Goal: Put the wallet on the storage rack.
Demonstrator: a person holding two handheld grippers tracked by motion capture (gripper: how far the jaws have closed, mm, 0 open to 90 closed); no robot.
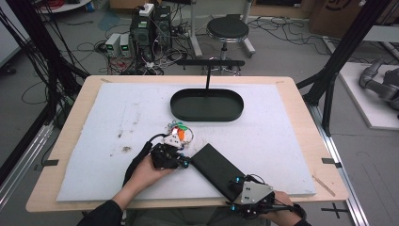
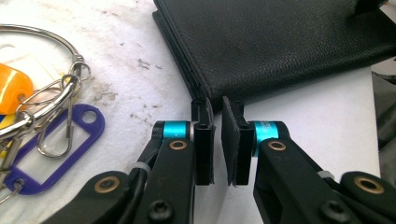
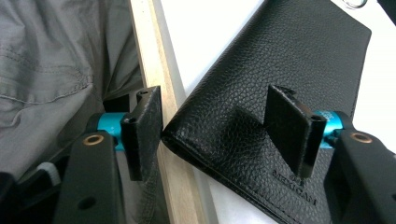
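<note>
I take the black wallet (image 1: pixel 218 169) as my landmark; it lies flat and slantwise on the white mat (image 1: pixel 117 117) of the worktop (image 1: pixel 301 101), its near corner reaching the mat's front edge. My left claw (image 2: pixel 217 122) sits at the wallet's far-left end, its jaws nearly together with a thin gap between them and the tips just at the wallet's edge — I see nothing pinched between them, so I read it as closed on nothing. My right claw (image 3: pixel 219 128) is at the wallet's near end; its jaws are spread wide, one off the wallet's corner over the wooden rim, the other resting over the leather face, so it is open and astride that corner without squeezing it. Just left of the wallet, beyond my left claw, lies a bunch of keys (image 1: pixel 179 133) — steel rings with orange, purple and clear tags (image 2: pixel 56 149); it is close beside the left claw and near the wallet's far end, though apart from it. Farther back from the wallet stands a black oval tray (image 1: pixel 207 104); a thin black T-shaped stand (image 1: pixel 208 70) rises behind it. A person's grey trousers (image 3: pixel 56 51) show beyond the wallet's near corner, off the worktop.
</note>
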